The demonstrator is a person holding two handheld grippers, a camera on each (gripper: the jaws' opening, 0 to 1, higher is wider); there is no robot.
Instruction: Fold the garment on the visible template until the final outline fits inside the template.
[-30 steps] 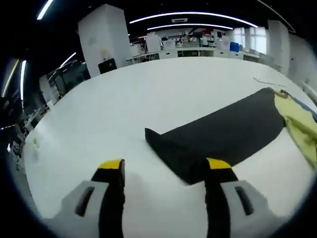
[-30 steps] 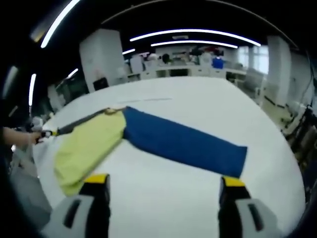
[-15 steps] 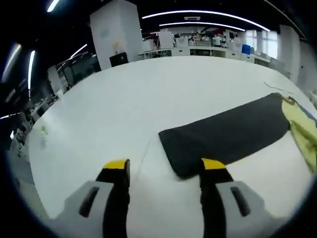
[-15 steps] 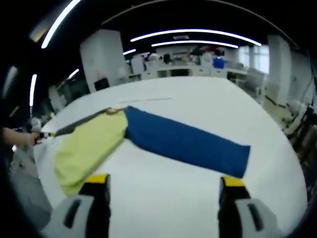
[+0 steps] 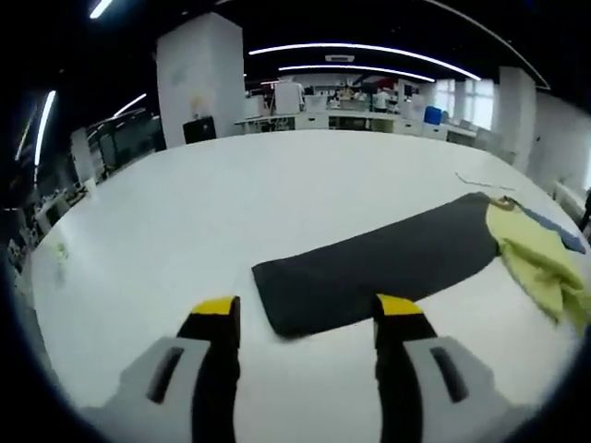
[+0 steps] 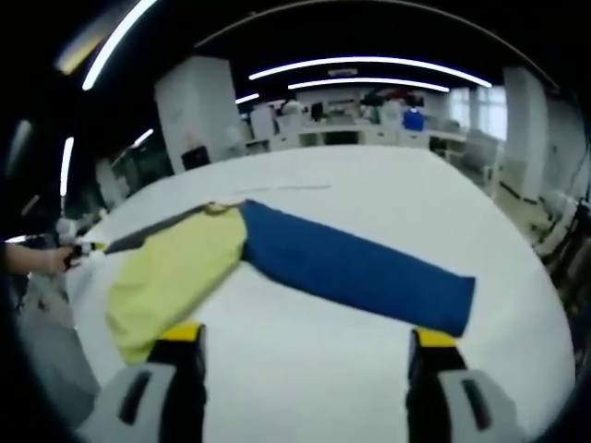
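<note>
Garment [image 6: 277,263]: laid flat on white tabletop [image 5: 277,185], dark sleeve [image 5: 369,268], yellow body [image 6: 171,277], blue sleeve [image 6: 360,272]. Left tongs [image 5: 307,309] and right tongs [image 6: 307,337]: held wide, nothing gripped.

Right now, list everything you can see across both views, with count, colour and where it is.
garment: one, lying flat on the table, spread out
yellow-green body: one, middle of the garment
dark grey sleeve: one, stretched toward the left gripper
blue sleeve: one, stretched toward the right gripper
table: one, white, large, under the garment
desks and shelves: several, far background, too small to detail
left gripper: yellow-tipped jaws apart, just short of the grey sleeve's end
right gripper: yellow-tipped jaws apart, above the table, short of the blue sleeve
</note>
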